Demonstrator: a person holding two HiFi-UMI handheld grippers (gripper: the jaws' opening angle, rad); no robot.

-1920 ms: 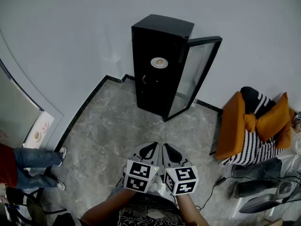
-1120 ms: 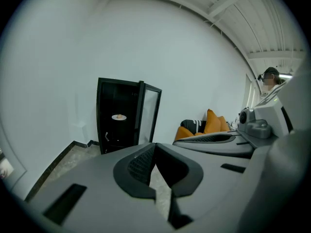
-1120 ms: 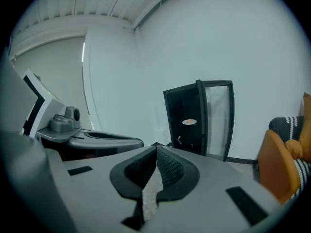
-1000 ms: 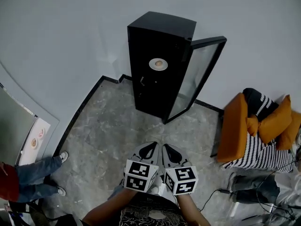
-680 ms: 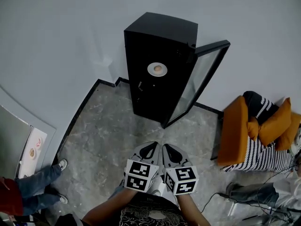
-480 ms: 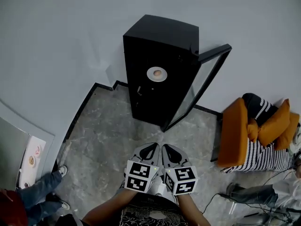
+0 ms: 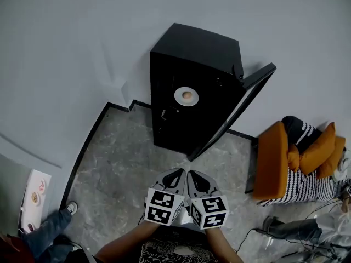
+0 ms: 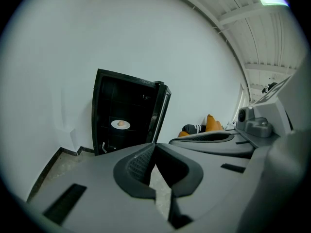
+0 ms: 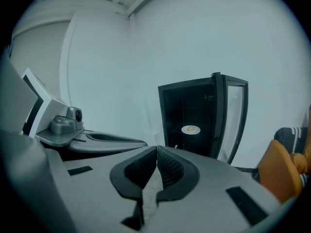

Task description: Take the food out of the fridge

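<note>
**Fingers [image 8: 138, 165] closed and empty — food [image 7: 187, 95] far ahead in fridge [image 7: 192, 64]**

Both pairs of fingers are pressed together with nothing held. The left gripper [image 7: 175, 174] and right gripper [image 7: 193, 175] are carried side by side, tips forward. Straight ahead of the fingertips and well apart from them, the food is seen on a plate [image 7: 180, 97] inside the fridge, whose door [image 7: 241, 106] is swung open to the right. Neither gripper is judged nearer. The food looks roundish — no long axis can be told. One fridge, one plate and one piece of food are counted.
</note>
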